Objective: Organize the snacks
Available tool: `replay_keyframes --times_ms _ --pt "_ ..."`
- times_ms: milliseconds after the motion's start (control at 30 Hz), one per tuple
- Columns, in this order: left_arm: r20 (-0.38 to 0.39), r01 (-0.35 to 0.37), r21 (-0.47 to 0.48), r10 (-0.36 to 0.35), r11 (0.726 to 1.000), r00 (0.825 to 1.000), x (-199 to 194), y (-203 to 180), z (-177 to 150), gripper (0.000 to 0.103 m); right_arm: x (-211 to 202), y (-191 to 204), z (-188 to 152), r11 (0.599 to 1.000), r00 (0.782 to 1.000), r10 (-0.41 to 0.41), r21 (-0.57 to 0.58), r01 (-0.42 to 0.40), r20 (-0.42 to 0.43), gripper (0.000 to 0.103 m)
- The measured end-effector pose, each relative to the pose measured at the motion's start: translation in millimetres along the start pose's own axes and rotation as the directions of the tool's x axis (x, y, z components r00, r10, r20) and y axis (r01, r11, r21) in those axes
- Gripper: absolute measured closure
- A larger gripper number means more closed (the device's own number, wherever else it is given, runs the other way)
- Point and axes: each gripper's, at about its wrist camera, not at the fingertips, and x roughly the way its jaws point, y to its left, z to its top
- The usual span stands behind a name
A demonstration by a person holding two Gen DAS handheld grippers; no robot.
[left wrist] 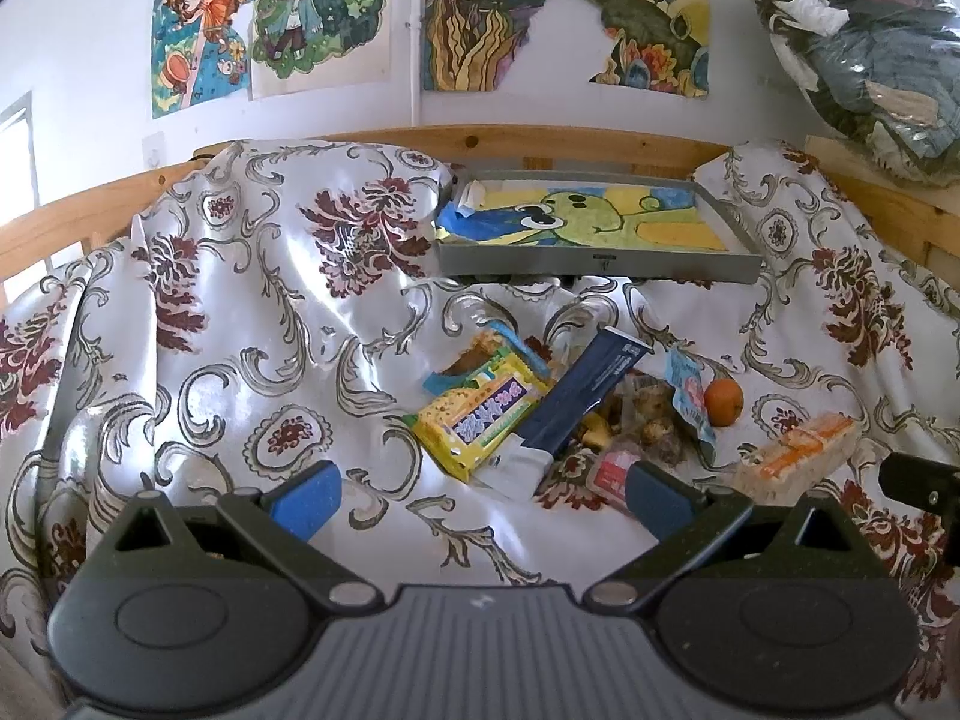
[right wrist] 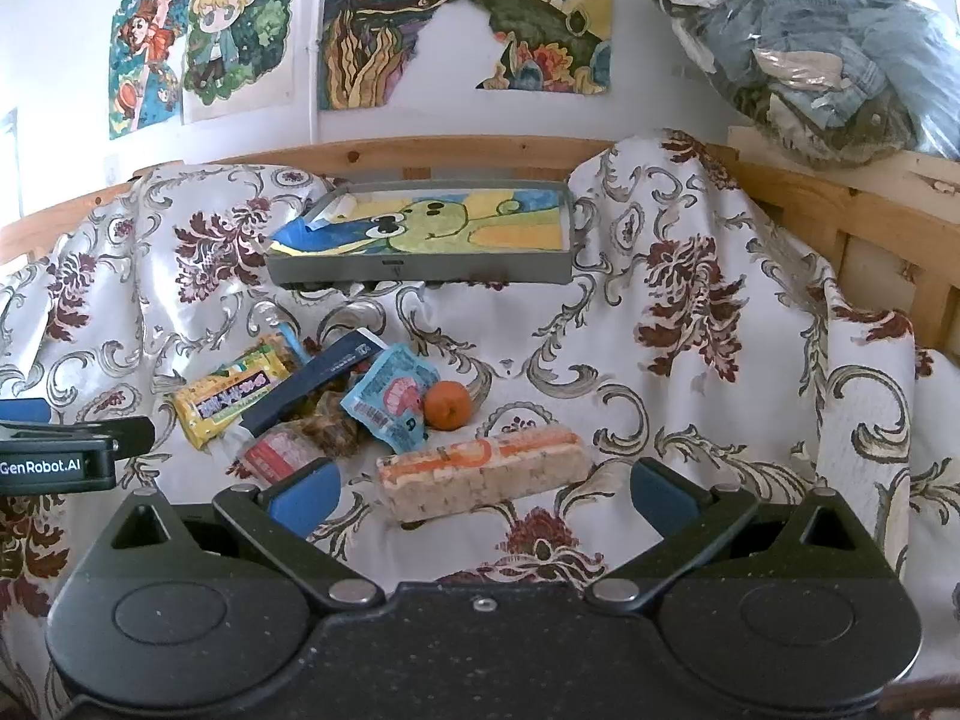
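Snacks [right wrist: 312, 402] piled on the floral cloth [right wrist: 690, 360] just in front of the gray tray [right wrist: 420, 270]; orange [right wrist: 447, 405] beside them. We hold left tongs [left wrist: 480, 498] and right tongs [right wrist: 480, 495] gaping, empty.

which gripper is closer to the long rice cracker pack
Right. The right gripper sits open directly before the rice cracker pack; the left gripper is off to its left.

My two wrist views sit low, side by side, facing the wall; both share the snack pile [left wrist: 564, 414] [right wrist: 336, 408] and tray [left wrist: 600, 261] [right wrist: 420, 270].
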Motion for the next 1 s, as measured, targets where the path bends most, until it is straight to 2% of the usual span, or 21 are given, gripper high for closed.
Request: replay_keyframes --times_ms 233,600,1000 --pt "-0.024 -0.008 0.000 0.008 1.000 1.000 4 0 1 0.000 3 1 1 1.000 1.000 -0.002 -0.013 0.001 -0.025 0.001" --pt "-0.087 -0.007 -0.018 0.005 1.000 0.996 17 2 9 0.000 25 11 12 0.994 0.992 -0.025 -0.108 0.011 -0.123 0.001" --pt "-0.102 0.013 -0.041 -0.017 0.999 0.995 41 8 31 0.000 46 18 30 0.986 0.989 -0.012 -0.167 -0.013 -0.148 0.001"
